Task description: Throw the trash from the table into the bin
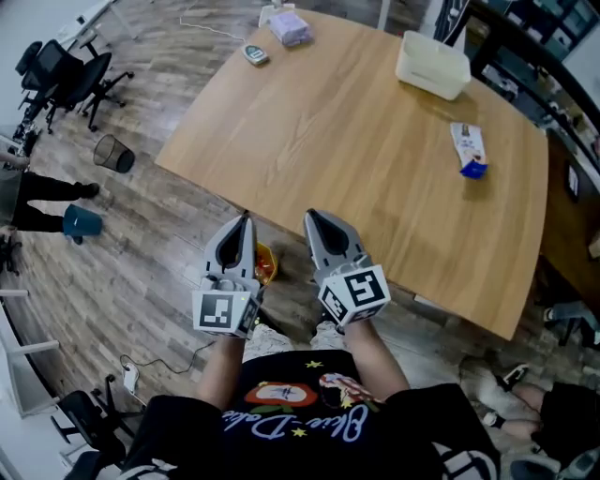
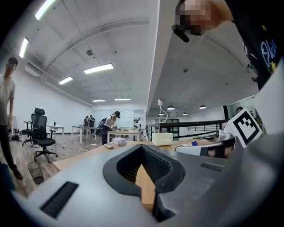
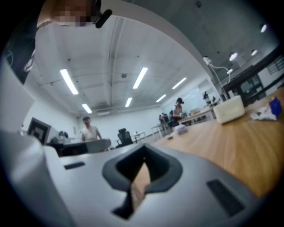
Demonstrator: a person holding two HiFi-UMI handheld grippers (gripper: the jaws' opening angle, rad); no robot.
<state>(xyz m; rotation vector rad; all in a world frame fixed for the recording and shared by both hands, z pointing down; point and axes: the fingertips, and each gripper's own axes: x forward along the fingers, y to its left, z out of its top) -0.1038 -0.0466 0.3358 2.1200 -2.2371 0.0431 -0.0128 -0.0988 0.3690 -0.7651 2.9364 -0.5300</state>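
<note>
**Start of task: both grippers empty at the near table edge**

Left gripper [image 1: 246, 220] and right gripper [image 1: 311, 217] are held level, side by side, at the near edge of the table [image 1: 309, 141]. Each has its jaws pressed together with nothing between them; only wood shows through the notch in both gripper views. An orange thing [image 1: 266, 264] lies low beside the left gripper; I can't tell what it is.

Mid-table, on the right: a blue-and-white wrapper [image 1: 469, 150], lying flat and apart from everything else. It looks like the likeliest trash. Past it sits a white box [image 1: 431, 64]. At the far edge are a pale packet [image 1: 291, 26] and a small round item [image 1: 255, 54].

The mesh bin [image 1: 113, 153] stands on the floor to the left, well apart from the table.

Judgement: nothing is picked up yet, so this is the approach step. Next, the right gripper should reach forward to the wrapper, spread its jaws, pinch an edge low to the wood, then carry it left to the bin.
</note>
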